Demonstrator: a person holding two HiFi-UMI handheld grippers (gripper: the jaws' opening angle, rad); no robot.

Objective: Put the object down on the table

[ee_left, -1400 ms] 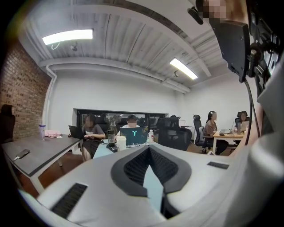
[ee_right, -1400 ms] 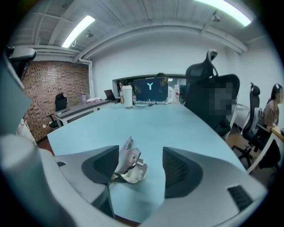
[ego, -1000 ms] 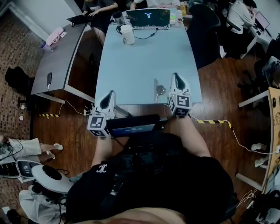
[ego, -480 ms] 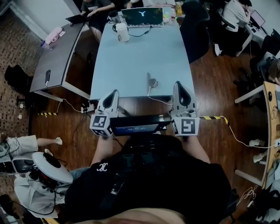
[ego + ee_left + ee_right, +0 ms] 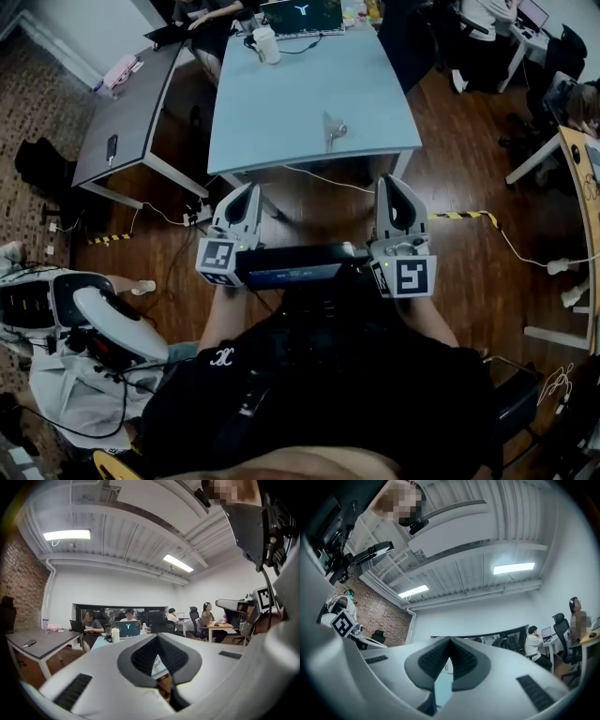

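Observation:
A small grey metallic object [image 5: 333, 129] lies on the light blue table [image 5: 281, 112], near its front edge, with nothing touching it. Both grippers hang close to my body over the wooden floor, well short of the table. In the head view my left gripper [image 5: 246, 192] points toward the table's front left corner. My right gripper [image 5: 395, 183] sits below its front right corner. In the left gripper view, the left gripper [image 5: 158, 637] has its jaws closed tip to tip around nothing. The right gripper [image 5: 449, 640] in its own view is likewise shut and empty.
A laptop [image 5: 302, 13] and a white cup [image 5: 266, 45] stand at the table's far end, where people sit. A grey desk [image 5: 131, 112] with a phone [image 5: 112, 148] stands to the left. Cables and yellow-black tape [image 5: 459, 216] cross the floor.
I have backed away from the table, so both grippers now hang over the floor. The right gripper, beside the object a second ago, has drawn back. The object stays on the table.

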